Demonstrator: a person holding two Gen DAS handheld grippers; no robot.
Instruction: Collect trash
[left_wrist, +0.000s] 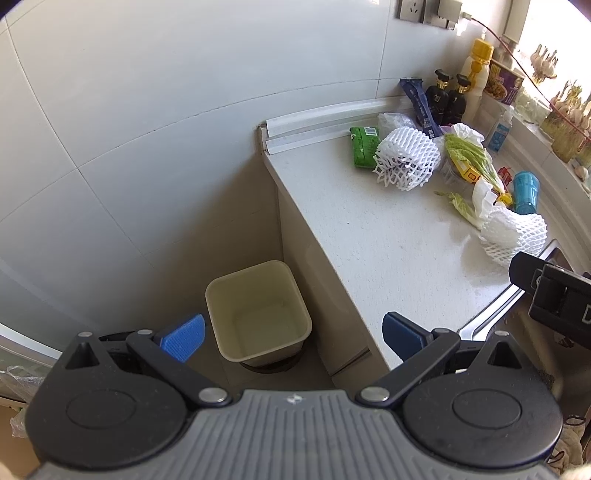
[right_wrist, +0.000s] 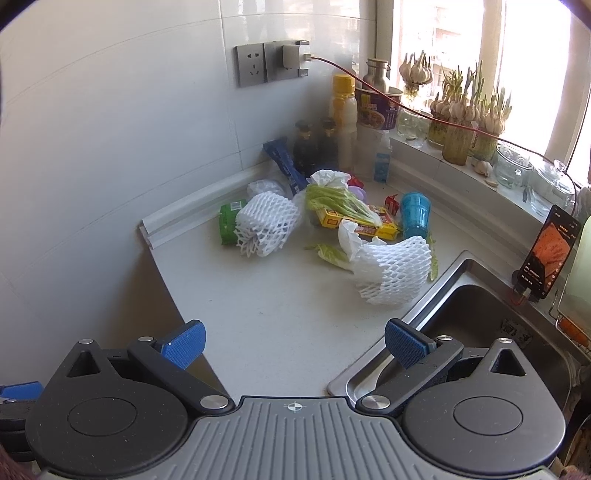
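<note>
Trash lies scattered on the white counter (right_wrist: 280, 310): two white foam nets (right_wrist: 266, 225) (right_wrist: 395, 269), a green packet (right_wrist: 229, 221), cabbage leaves (right_wrist: 340, 203), a yellow box (right_wrist: 354, 221), a blue cup (right_wrist: 415, 214) and a blue wrapper (right_wrist: 286, 162). A cream bin (left_wrist: 258, 314) stands on the floor beside the counter's end. My left gripper (left_wrist: 293, 338) hangs open above the bin, holding nothing. My right gripper (right_wrist: 295, 343) is open over the counter's front edge, well short of the nearer net. In the left wrist view the nets (left_wrist: 406, 158) (left_wrist: 513, 232) sit far right.
A steel sink (right_wrist: 480, 325) lies right of the counter. Bottles (right_wrist: 343, 122), a noodle cup (right_wrist: 378, 109) and garlic jars (right_wrist: 458, 125) line the back corner and sill. A phone (right_wrist: 548, 254) leans by the sink, with a red cable (right_wrist: 406, 107) from the wall socket (right_wrist: 273, 64).
</note>
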